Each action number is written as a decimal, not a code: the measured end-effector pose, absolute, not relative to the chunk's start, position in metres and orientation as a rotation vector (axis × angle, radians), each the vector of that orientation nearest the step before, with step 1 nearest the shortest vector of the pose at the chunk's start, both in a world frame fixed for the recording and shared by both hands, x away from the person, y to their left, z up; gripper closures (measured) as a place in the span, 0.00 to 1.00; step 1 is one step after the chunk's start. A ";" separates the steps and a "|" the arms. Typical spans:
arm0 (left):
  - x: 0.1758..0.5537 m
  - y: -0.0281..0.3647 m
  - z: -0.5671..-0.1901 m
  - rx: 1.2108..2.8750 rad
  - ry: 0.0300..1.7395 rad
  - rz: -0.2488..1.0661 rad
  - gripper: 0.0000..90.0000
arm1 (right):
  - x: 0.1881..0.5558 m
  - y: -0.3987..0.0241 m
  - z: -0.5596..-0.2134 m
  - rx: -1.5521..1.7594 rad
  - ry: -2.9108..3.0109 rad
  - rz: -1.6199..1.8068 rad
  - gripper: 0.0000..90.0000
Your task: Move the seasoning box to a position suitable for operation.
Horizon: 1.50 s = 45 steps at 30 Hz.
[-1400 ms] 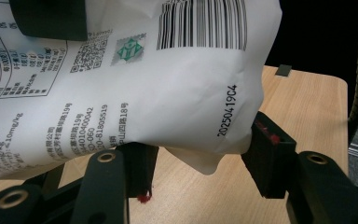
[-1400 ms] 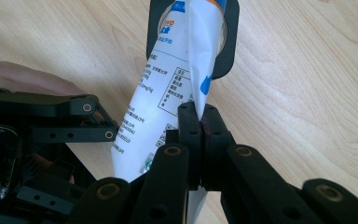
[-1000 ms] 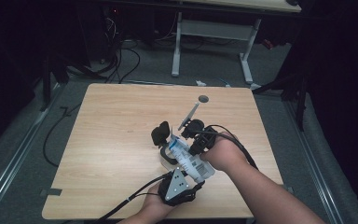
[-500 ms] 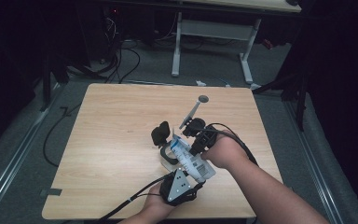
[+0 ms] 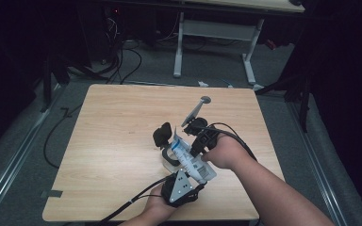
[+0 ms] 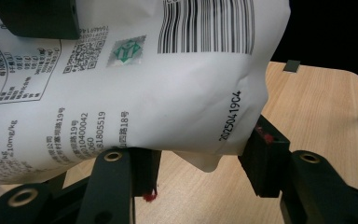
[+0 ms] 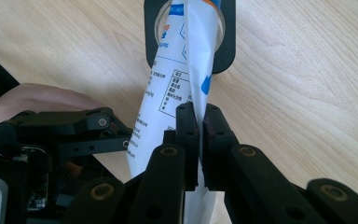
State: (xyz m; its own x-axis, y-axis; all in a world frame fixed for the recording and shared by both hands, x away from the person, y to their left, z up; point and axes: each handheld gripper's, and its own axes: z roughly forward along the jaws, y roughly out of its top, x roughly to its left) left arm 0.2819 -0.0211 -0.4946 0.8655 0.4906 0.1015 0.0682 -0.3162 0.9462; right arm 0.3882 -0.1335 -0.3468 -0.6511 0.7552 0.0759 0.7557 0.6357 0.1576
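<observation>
Meanwhile, both hands (image 5: 224,153) low, fingers (image 7: 186,126) around white pouch (image 5: 191,159).

- High view: fixed above the person's side, facing forward and down over the whole table (image 5: 122,141), far off.
- Left gripper view: rides the gripper, very near the pouch (image 6: 135,79); facing probably level across the table.
- Right gripper view: looks down along its jaws, close.
- All three share pouch and tabletop.
</observation>
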 end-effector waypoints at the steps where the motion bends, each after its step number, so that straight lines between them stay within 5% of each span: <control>1: 0.282 -0.021 -0.495 1.861 0.419 0.447 0.59 | 0.388 -0.133 -0.347 -1.305 -2.849 -0.268 0.97; 45: 0.287 -0.023 -0.484 1.834 0.423 0.420 0.58 | 0.392 -0.129 -0.340 -1.224 -2.921 -0.271 0.99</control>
